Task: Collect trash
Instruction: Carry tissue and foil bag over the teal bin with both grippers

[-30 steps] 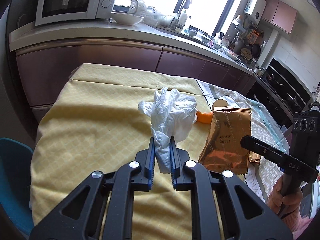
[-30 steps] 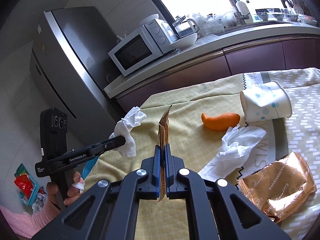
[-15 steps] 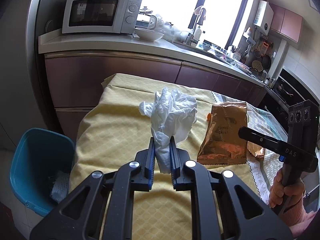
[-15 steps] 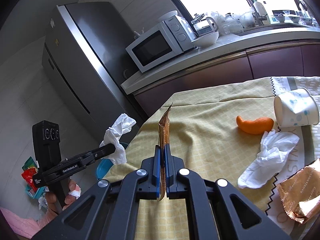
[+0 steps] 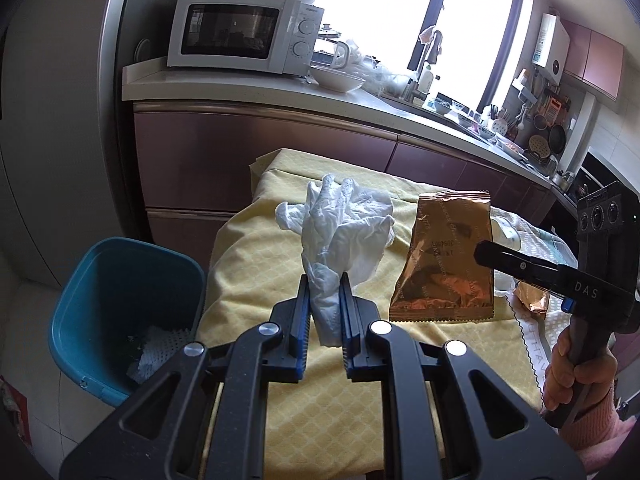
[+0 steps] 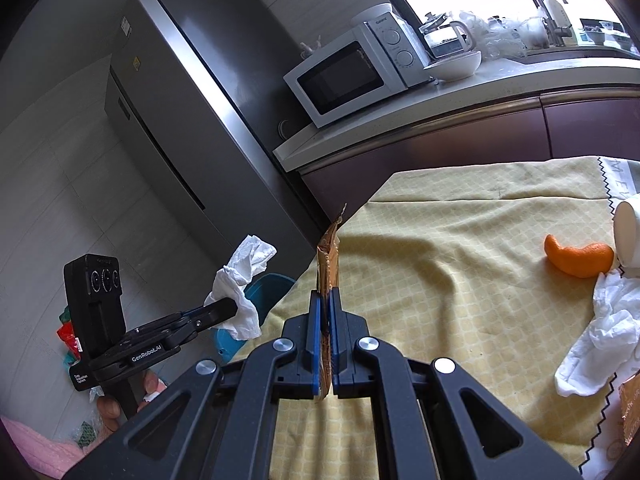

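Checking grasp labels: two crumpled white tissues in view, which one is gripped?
The tissue clamped in the left gripper, raised near the blue bin. The other tissue lies loose on the tablecloth beside the orange peel.

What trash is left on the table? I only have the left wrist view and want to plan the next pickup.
Observer: An orange peel lies on the yellow tablecloth; your view hides it.
Operator: Anything near it?
Observer: A paper cup lies on its side just right of the peel, and a second crumpled tissue sits below them.
Operator: Is the right gripper's hold on the wrapper firm?
Observer: The right gripper is shut on the copper wrapper, seen edge-on, with its lower edge deep between the pads.
Operator: And the left?
Observer: From the right wrist view, the left gripper holds its tissue past the table edge, above the blue bin.
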Available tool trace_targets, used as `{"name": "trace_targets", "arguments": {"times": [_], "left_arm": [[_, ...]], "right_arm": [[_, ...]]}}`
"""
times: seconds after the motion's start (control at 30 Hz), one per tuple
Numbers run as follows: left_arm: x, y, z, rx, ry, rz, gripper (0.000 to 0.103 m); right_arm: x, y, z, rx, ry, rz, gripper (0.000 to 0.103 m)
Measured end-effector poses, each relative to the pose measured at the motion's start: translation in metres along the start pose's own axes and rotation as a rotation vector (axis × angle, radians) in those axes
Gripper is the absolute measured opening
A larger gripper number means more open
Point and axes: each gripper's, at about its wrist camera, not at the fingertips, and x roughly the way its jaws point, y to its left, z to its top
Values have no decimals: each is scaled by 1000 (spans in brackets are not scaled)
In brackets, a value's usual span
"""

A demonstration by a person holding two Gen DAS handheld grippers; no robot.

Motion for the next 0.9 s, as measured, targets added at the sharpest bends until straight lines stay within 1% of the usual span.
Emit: {"name": "trace_targets", "arguments": {"times": [0.37, 0.9], "left_arm": [[-18, 27, -8, -42, -4, 60, 13], [-29, 59, -20, -85, -11, 138, 13]], "right_arm": [[28, 14, 2, -15, 55, 53, 3], [71, 37, 3, -39, 128, 123, 3]]}}
